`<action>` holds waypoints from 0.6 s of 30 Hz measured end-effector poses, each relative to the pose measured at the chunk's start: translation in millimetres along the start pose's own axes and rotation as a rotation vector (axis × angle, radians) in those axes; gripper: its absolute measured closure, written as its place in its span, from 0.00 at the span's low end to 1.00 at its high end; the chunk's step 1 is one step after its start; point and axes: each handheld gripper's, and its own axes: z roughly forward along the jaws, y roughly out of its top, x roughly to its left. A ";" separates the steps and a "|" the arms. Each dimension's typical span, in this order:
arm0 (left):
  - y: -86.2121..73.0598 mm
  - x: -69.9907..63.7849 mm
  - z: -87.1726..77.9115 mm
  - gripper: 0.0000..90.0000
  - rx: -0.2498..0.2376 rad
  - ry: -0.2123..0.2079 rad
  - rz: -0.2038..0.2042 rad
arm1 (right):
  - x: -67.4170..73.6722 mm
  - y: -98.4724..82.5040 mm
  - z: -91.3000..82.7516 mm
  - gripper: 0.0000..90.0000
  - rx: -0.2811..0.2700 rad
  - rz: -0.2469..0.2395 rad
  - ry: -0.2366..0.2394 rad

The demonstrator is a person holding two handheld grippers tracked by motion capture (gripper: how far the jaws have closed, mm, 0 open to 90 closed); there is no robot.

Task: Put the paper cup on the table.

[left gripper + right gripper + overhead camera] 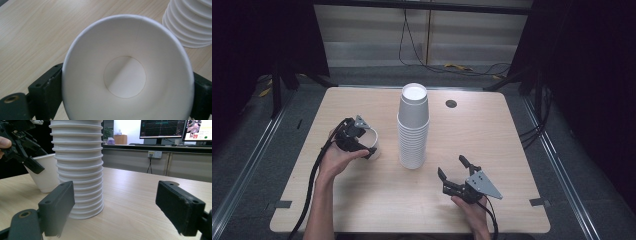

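On the pale wooden tabletop (pixel 362 200) a single white paper cup (pixel 371 142) stands left of a tall stack of white paper cups (pixel 413 127), near it but apart. The left tongs (pixel 362 145) sit at this cup, held in the person's left hand (pixel 334 162). In the left gripper view the cup (pixel 127 72) lies mouth-up between the two black jaws, one against each side of its wall, so the tongs are pinching the cup; the base of the stack (pixel 191 22) shows just beyond its rim. From the right gripper view the cup (pixel 45 176) rests with its bottom on the wood and leans a little, the left tongs (pixel 23 148) over its rim. The right tongs (pixel 457 175), in the right hand (pixel 472 210), hover low to the right of the stack, jaws spread wide with nothing between them, pointed toward the ribbed stack (pixel 78 167).
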 end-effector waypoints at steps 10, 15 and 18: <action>4.1 -4.9 9.9 0.06 -0.018 0.018 0.011 | 0.6 -0.1 -0.3 0.17 -0.002 -0.001 -0.002; 4.5 -5.8 13.6 0.05 -0.013 0.023 0.003 | 1.7 -0.4 -1.1 0.18 -0.011 -0.014 -0.016; 3.9 -5.5 13.3 0.06 -0.024 0.008 -0.001 | 0.8 -0.3 -1.0 0.18 -0.009 -0.001 -0.014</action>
